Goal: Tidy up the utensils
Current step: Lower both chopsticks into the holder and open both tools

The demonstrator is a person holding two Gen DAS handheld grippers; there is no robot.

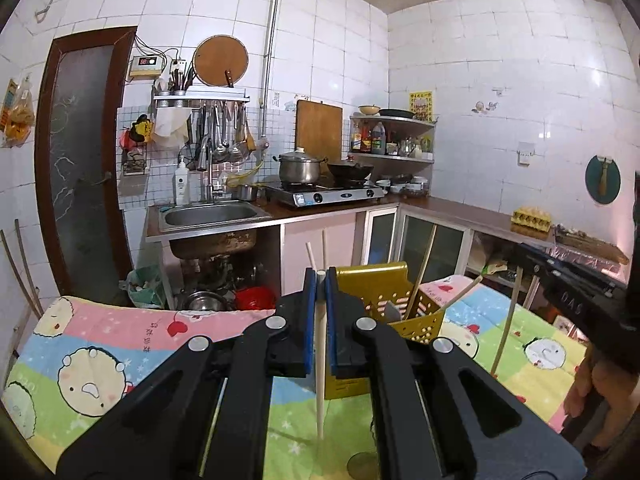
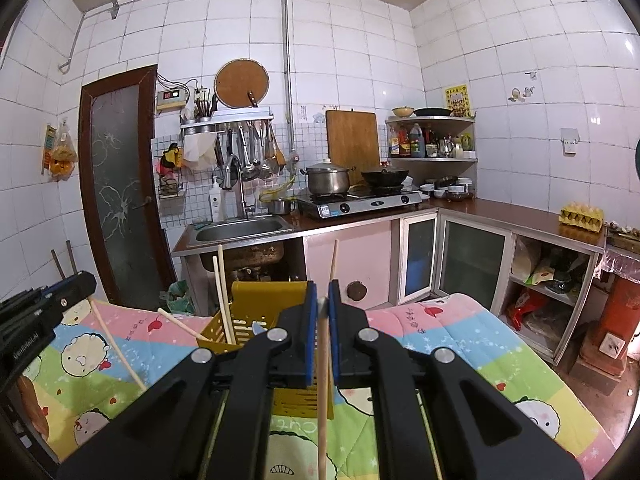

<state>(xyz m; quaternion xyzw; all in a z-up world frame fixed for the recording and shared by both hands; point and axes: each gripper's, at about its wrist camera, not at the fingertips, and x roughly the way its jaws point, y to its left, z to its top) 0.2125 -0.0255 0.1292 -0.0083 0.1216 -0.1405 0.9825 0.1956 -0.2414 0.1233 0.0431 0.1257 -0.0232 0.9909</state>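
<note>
A yellow perforated utensil holder (image 1: 396, 304) stands on the cartoon-print cloth (image 1: 120, 340), with several chopsticks (image 1: 424, 268) leaning in it. My left gripper (image 1: 320, 276) is shut on a pale chopstick (image 1: 320, 360), held upright just left of the holder. My right gripper (image 2: 323, 300) is shut on another pale chopstick (image 2: 323, 392), held upright just right of the holder (image 2: 256, 316). Each gripper shows in the other's view: the right gripper (image 1: 576, 280), with its chopstick (image 1: 508, 320), and the left gripper (image 2: 44, 304), with its chopstick (image 2: 116, 352).
The cloth-covered table (image 2: 460, 344) lies in front of a kitchen counter with a sink (image 1: 212, 216), a stove (image 1: 324, 194) with a pot, and an egg tray (image 2: 580, 216). A door (image 1: 80, 160) is at the left.
</note>
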